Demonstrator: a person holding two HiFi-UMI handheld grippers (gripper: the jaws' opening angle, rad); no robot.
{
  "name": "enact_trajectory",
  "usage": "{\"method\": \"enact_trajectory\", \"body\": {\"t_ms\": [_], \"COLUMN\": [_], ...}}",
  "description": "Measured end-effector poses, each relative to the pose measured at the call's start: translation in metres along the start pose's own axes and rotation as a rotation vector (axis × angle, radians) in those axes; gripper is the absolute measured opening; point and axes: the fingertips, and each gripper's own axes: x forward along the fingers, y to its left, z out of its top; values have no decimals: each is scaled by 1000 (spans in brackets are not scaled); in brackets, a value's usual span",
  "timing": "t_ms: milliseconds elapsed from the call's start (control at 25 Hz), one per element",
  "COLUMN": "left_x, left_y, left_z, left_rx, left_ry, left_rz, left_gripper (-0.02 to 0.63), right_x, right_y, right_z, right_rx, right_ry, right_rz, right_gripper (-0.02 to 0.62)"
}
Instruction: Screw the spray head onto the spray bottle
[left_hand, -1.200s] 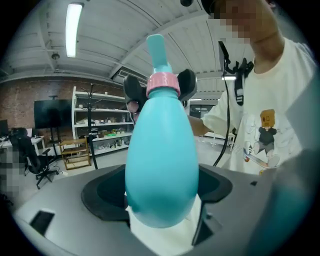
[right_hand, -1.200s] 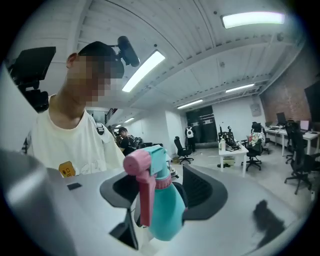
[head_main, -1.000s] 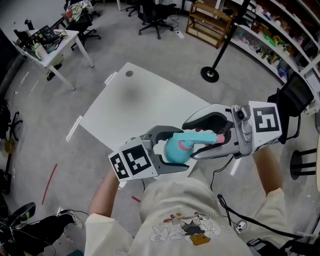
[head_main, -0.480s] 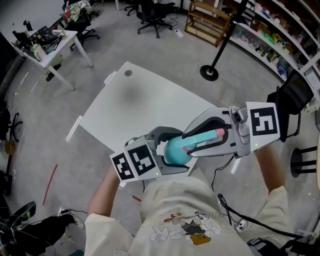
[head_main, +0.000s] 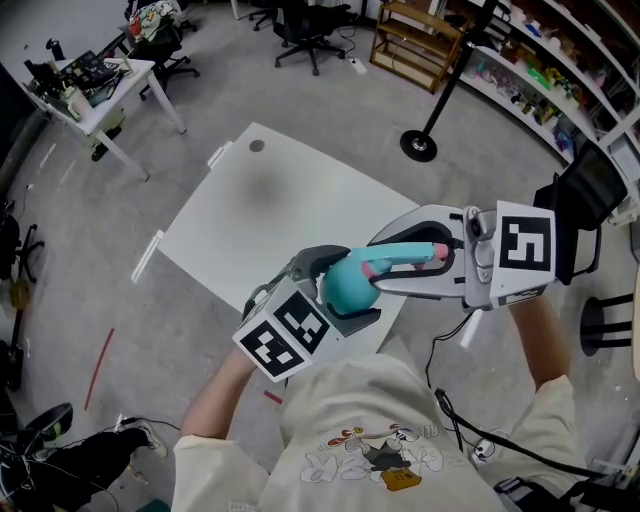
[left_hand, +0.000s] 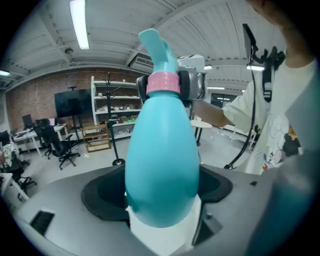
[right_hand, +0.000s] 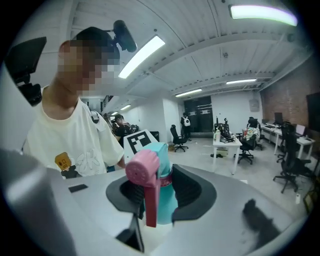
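Head view of a two-handed assembly above a white table (head_main: 250, 215). The left gripper (head_main: 335, 298) enters from 7 o'clock, its marker cube (head_main: 285, 335) turned toward the camera. Its jaws are closed on the wide body of a teal spray bottle (head_main: 350, 280). The left gripper view confirms this grip: the bottle (left_hand: 162, 170) fills the middle of the frame, with a black pad against each side of its lower body. The bottle's neck points toward 12 o'clock in that view.

The right gripper (head_main: 385, 265) enters from 3 o'clock. Its jaws have just been closing, and the spray head (head_main: 400, 258) stands between them, clamped. In the right gripper view the spray head (right_hand: 157, 175) faces the camera end-on. The pink nozzle (right_hand: 142, 170) is at centre and the pink trigger (right_hand: 150, 207) hangs toward 6 o'clock.

The spray head sits on the bottle's neck, with a pink collar (left_hand: 162, 82) at the joint. How far it is threaded cannot be told. In the head view the joined parts lie near the frame's centre, over the table's edge at 5 o'clock, the head extending from the bottle toward 3 o'clock. The person (head_main: 360, 440) occupies 6 o'clock.
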Motion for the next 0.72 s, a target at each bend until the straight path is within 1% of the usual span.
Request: {"method": "enact_trajectory", "body": {"t_ms": [80,240,360,440,520,640,720], "left_x": [3,8,7,7,7,6,6], "left_y": [14,33,43,49,54,57,56], "left_z": [-6,-7,1,2,-4,-15,-14], "left_rx": [-17,-65,-94,-112,-139,-165,-177], "left_ry": [9,-29,-57,-74,-96,-123,-140], "left_rz": [86,231,333,391,421,442,436], "left_gripper": [405,405,405,405,405,405,405], "right_x": [4,7,4,5,12,21,20], "right_y": [-11,-28,-34,-37,-40,-45,-46], "right_z": [-5,-8,-2,0,-4,-7,-6], "right_rx": [20,79,87,85,90,127,151], "right_ry": [17,-8,-28,-37,-47,-77,-99], "right_rz": [-83,-262,-383,-444,-493,-554,-566], "right_gripper": [133,133,133,133,133,133,135]}}
